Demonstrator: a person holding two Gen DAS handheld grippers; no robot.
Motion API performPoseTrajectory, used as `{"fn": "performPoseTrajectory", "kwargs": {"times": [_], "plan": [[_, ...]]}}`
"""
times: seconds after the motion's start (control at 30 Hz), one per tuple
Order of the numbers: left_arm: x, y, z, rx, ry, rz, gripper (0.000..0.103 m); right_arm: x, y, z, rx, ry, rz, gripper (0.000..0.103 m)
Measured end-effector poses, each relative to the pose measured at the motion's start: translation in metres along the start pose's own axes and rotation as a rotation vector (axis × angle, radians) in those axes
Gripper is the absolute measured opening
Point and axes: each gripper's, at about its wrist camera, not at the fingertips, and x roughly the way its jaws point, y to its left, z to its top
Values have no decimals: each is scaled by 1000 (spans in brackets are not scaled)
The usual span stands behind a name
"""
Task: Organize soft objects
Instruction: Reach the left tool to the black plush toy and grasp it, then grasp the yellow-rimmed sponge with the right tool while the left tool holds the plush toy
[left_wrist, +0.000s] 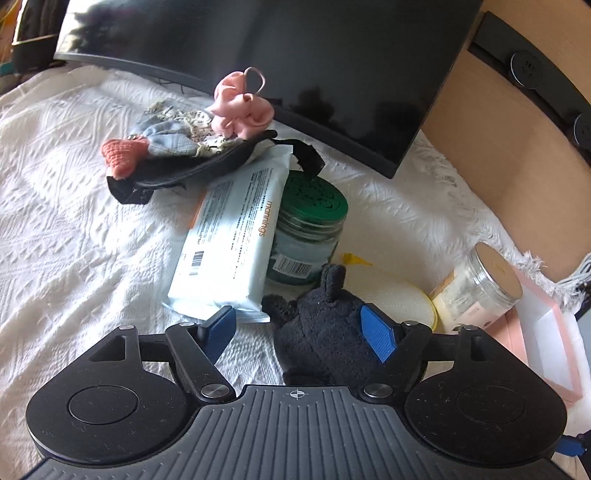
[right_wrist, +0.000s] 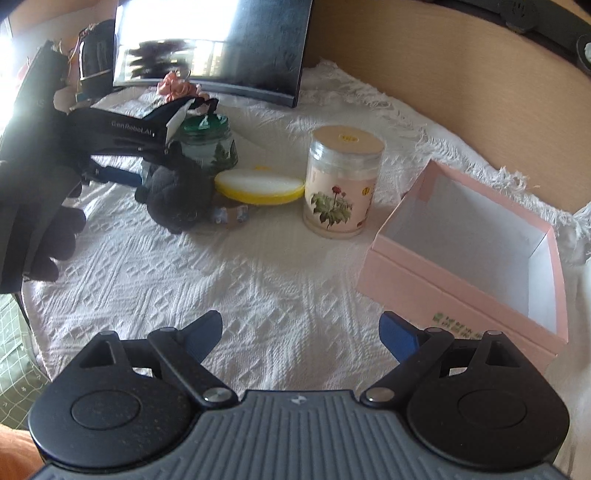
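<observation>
A dark plush toy (left_wrist: 325, 332) lies on the white cloth between the fingers of my left gripper (left_wrist: 299, 328). It rests against the right blue pad (left_wrist: 376, 332), while a gap shows at the left pad, so the jaws stand open. The right wrist view shows the same toy (right_wrist: 177, 199) under that gripper. Farther back is a pile of soft things: a pink scrunchie (left_wrist: 240, 110), a grey-blue fabric piece (left_wrist: 173, 136), an orange knit (left_wrist: 123, 155) and a black eye mask (left_wrist: 192, 166). My right gripper (right_wrist: 301, 332) hovers open over bare cloth, left of the open pink box (right_wrist: 443, 291).
A wipes pack (left_wrist: 229, 240) leans on a green-lidded jar (left_wrist: 310, 229). A yellow-rimmed puff (right_wrist: 258, 186), a small patterned band (right_wrist: 231, 216) and a floral jar (right_wrist: 343, 184) stand between toy and box. A dark monitor (left_wrist: 295, 55) stands behind. A gloved hand (right_wrist: 33, 203) is at left.
</observation>
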Motion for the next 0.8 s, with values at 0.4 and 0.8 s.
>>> {"fn": "performPoseTrajectory", "kwargs": {"times": [0.4,0.8], "plan": [[26,-23,-1,-44,141,-86,81,15,-5,-5,34,37,-8,93],[5,-17,2,-30,105,-90,74,22,-10,-1,16,7,-33,89]]}}
